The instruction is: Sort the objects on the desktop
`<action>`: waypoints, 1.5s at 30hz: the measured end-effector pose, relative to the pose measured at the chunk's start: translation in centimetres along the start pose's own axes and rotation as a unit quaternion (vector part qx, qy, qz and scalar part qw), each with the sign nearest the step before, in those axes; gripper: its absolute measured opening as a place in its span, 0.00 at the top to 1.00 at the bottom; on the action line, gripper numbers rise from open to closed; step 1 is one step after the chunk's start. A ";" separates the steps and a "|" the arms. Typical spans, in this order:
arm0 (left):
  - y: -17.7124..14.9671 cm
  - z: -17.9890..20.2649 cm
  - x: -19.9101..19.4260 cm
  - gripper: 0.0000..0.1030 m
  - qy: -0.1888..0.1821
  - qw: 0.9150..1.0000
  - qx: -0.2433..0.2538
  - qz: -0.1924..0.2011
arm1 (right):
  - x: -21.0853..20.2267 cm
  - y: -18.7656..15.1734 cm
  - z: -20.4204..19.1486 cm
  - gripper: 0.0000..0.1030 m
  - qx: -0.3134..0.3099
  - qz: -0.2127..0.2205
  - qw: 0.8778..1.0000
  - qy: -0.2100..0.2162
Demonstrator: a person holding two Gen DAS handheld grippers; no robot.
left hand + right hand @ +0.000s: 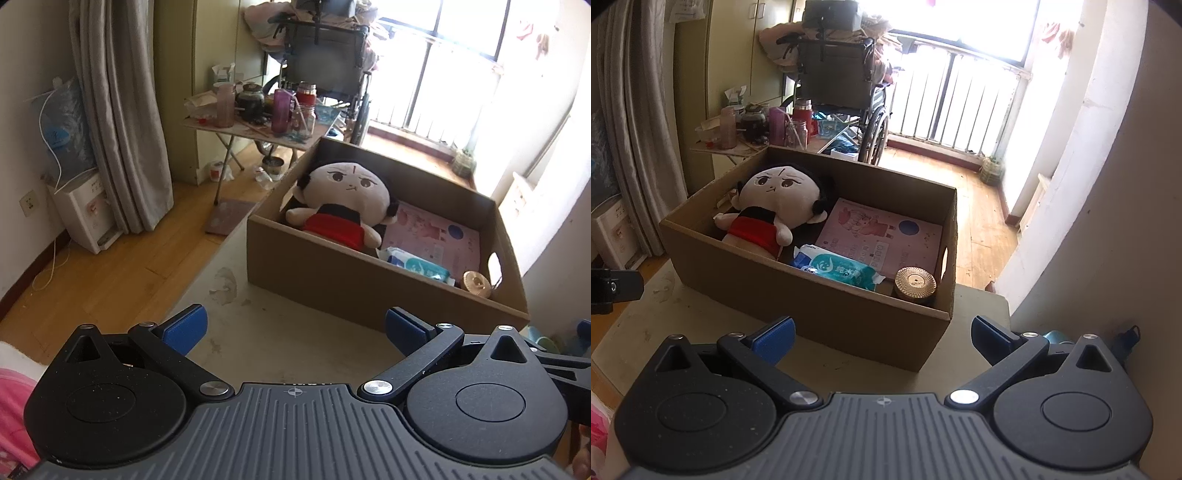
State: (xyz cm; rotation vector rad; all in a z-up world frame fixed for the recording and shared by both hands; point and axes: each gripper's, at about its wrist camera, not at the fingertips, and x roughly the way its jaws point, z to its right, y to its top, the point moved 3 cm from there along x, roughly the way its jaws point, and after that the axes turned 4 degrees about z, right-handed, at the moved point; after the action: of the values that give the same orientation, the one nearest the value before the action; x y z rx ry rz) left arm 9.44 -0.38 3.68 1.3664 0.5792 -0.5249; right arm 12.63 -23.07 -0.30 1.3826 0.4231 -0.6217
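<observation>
- My left gripper [295,328]: both blue fingers [186,326] spread wide, nothing between them, hovering over bare bench [266,332] just short of the box.
- My right gripper [882,332]: same, fingers [775,338] spread, empty, lined up on the box's near wall.
- One open cardboard box [827,314] on the bench, cut-out handle on its right wall.
- Inside, count is 4 items:
  - 1 plush doll [772,206], red top, black hair, leaning in the back-left corner.
  - 1 pink booklet [882,236] flat on the floor of the box, right of the doll.
  - 1 wet wipes pack [838,271] at the near wall, overlapping the booklet's front edge.
  - 1 gold-lidded jar [915,282] upright in the near-right corner, just beside the wipes.
- Something teal [539,338] on the bench right of the box, mostly hidden; can't tell what.
</observation>
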 end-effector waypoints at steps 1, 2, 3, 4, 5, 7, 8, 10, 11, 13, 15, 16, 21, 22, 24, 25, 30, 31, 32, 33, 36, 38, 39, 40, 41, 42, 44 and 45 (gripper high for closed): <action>0.0 0.1 0.0 0.00 -0.001 1.000 0.001 0.001 | 0.0 0.0 0.1 0.00 0.002 -0.001 1.000 0.000; 0.0 0.2 0.0 0.00 -0.001 1.000 0.002 0.001 | 0.1 -0.1 0.1 0.00 0.004 -0.002 1.000 0.000; 0.0 0.2 0.0 0.00 -0.001 1.000 0.003 0.001 | 0.1 -0.1 0.2 0.00 0.005 -0.003 1.000 -0.001; 0.0 0.3 0.0 0.00 -0.001 1.000 0.004 0.001 | 0.2 -0.1 0.3 0.00 0.007 -0.004 1.000 -0.001; 0.0 0.4 0.1 0.00 -0.002 1.000 0.005 -0.001 | 0.2 -0.1 0.3 0.00 0.008 -0.005 1.000 -0.001; 0.0 0.5 0.3 0.00 -0.003 1.000 0.007 -0.004 | 0.3 -0.2 0.5 0.00 0.011 -0.007 1.000 -0.002; -0.1 0.6 0.3 0.00 -0.003 1.000 0.008 -0.005 | 0.3 -0.3 0.5 0.00 0.011 -0.007 1.000 -0.002; -0.2 0.9 0.4 0.00 -0.004 1.000 0.011 -0.008 | 0.4 -0.4 0.6 0.00 0.013 -0.009 1.000 -0.004; -0.3 1.1 0.5 0.00 -0.005 1.000 0.014 -0.010 | 0.4 -0.4 0.7 0.00 0.013 -0.010 1.000 -0.005; -0.5 1.5 0.5 0.00 -0.006 1.000 0.020 -0.011 | 0.6 -0.5 0.8 0.00 0.014 -0.012 1.000 -0.007; -0.7 1.9 0.6 0.00 -0.007 1.000 0.025 -0.013 | 0.7 -0.7 1.0 0.00 0.015 -0.014 1.000 -0.010; -0.8 2.0 0.6 0.00 -0.008 0.999 0.028 -0.014 | 0.7 -0.8 1.1 0.00 0.015 -0.016 1.000 -0.011; -1.2 2.9 1.3 0.00 -0.012 0.999 0.041 -0.022 | 1.3 -1.4 1.7 0.00 0.022 -0.027 0.999 -0.015; -1.3 3.2 1.4 0.00 -0.013 0.999 0.043 -0.024 | 1.4 -1.5 1.9 0.00 0.023 -0.029 0.999 -0.015; -1.3 3.6 1.8 0.00 -0.014 0.998 0.046 -0.027 | 1.8 -1.6 2.3 0.00 0.025 -0.033 0.999 -0.017; -1.3 3.9 2.0 0.00 -0.015 0.998 0.048 -0.030 | 1.9 -1.6 2.5 0.00 0.027 -0.035 0.999 -0.018; -0.5 5.6 3.2 0.00 -0.020 0.997 0.064 -0.041 | 3.3 -1.0 4.2 0.00 0.051 -0.049 0.997 -0.017; -0.3 5.9 3.6 0.00 -0.021 0.996 0.069 -0.045 | 3.6 -0.9 4.5 0.00 0.058 -0.053 0.997 -0.015; -0.1 6.3 3.9 0.00 -0.021 0.996 0.074 -0.049 | 4.1 -0.7 4.9 0.00 0.066 -0.058 0.996 -0.011; 0.0 6.7 4.3 0.00 -0.020 0.995 0.079 -0.053 | 4.4 -0.7 5.2 0.00 0.071 -0.063 0.995 -0.008; 0.5 7.6 5.4 0.00 -0.016 0.994 0.091 -0.066 | 5.7 -0.4 6.0 0.00 0.086 -0.080 0.993 -0.002; 0.8 8.0 6.2 0.00 -0.013 0.993 0.094 -0.074 | 6.5 -0.2 6.4 0.00 0.092 -0.088 0.992 -0.002; 1.0 8.2 6.6 0.00 -0.012 0.993 0.094 -0.077 | 6.8 -0.1 6.5 0.00 0.092 -0.090 0.992 -0.003; 1.1 8.2 6.9 0.00 -0.011 0.992 0.093 -0.080 | 7.2 0.1 6.5 0.00 0.092 -0.092 0.992 -0.002; 1.3 8.3 7.2 0.00 -0.010 0.992 0.091 -0.082 | 7.5 0.2 6.6 0.00 0.090 -0.093 0.992 -0.003; 1.4 8.4 7.5 0.00 -0.008 0.992 0.090 -0.085 | 7.7 0.2 6.6 0.00 0.088 -0.095 0.992 -0.004; 1.5 8.5 8.2 0.00 -0.003 0.991 0.091 -0.093 | 8.1 0.4 6.5 0.00 0.084 -0.098 0.992 -0.002; 1.5 8.6 8.5 0.00 -0.002 0.991 0.092 -0.096 | 8.2 0.5 6.3 0.00 0.081 -0.099 0.992 -0.001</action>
State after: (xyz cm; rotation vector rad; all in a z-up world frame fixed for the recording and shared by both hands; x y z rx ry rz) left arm 17.47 -8.82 0.18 1.4923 0.6768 -0.7515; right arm 18.77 -30.59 -4.06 1.5053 0.5206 -0.8350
